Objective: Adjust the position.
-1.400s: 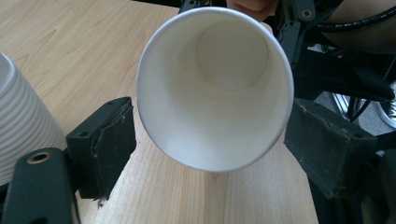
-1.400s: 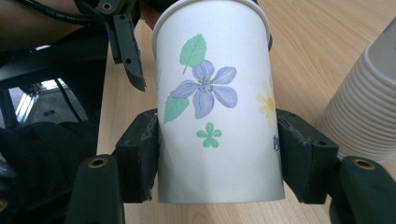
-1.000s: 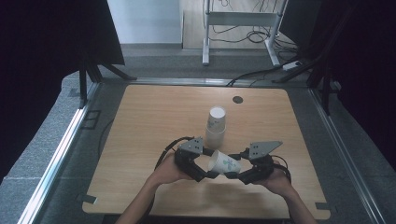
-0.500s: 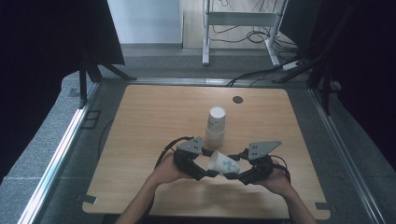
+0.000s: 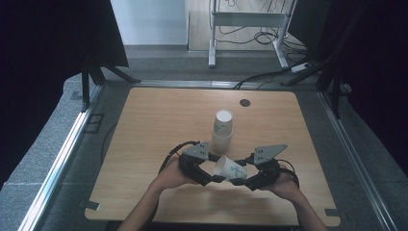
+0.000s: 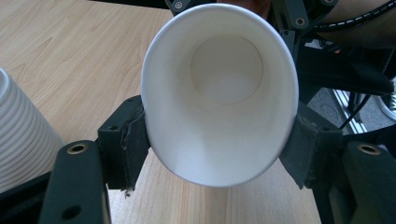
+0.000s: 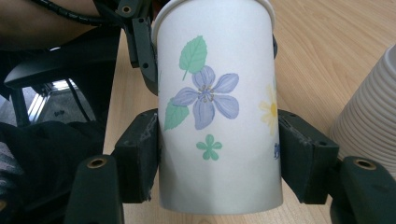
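A white paper cup (image 5: 230,168) with printed flowers lies level just above the table, held between both grippers. My left gripper (image 5: 216,177) is shut on its mouth end. Its jaws have just been closing, and in the left gripper view the pads (image 6: 133,135) press the rim of the cup (image 6: 219,93) into an oval. My right gripper (image 5: 238,182) is shut on the base end, and its pads (image 7: 144,154) clamp the cup's (image 7: 217,116) wall on both sides. A stack of ribbed paper cups (image 5: 223,132) stands upright just beyond the grippers.
The wooden table (image 5: 144,125) has a round black grommet (image 5: 245,102) near its far edge. A metal stand (image 5: 245,19) and cables lie on the floor behind. The cup stack (image 6: 18,144) (image 7: 373,121) sits close beside the held cup.
The left gripper's jaws have drawn in around the cup's mouth. Both hands and the cup stay where they were.
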`<action>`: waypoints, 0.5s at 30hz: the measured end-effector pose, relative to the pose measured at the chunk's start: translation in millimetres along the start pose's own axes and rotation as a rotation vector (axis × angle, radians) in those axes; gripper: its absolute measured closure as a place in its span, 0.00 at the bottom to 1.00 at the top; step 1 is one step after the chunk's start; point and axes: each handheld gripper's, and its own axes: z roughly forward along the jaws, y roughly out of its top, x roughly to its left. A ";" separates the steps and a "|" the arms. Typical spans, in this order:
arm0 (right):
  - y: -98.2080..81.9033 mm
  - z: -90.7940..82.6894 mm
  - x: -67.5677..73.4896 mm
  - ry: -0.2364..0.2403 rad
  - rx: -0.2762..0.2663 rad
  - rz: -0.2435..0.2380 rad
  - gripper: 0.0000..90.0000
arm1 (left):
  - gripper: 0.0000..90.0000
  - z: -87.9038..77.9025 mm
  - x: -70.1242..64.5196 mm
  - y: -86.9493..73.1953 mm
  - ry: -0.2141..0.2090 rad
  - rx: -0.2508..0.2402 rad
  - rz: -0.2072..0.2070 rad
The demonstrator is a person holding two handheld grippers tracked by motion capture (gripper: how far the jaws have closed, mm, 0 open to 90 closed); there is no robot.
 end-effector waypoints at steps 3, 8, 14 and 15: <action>0.6 0.8 0.0 0.003 0.010 -0.002 0.39 | 0.34 -0.1 -0.5 0.2 0.001 0.004 0.007; 0.7 2.0 -0.4 0.005 0.020 -0.004 0.39 | 0.35 0.0 -0.3 0.8 0.001 0.011 0.011; 1.4 2.3 -0.7 0.006 0.028 -0.005 0.35 | 0.35 0.0 -0.5 3.0 0.003 0.026 0.015; 1.6 2.4 -0.4 0.005 0.030 -0.004 0.34 | 0.35 0.2 -0.6 3.9 0.004 0.034 0.017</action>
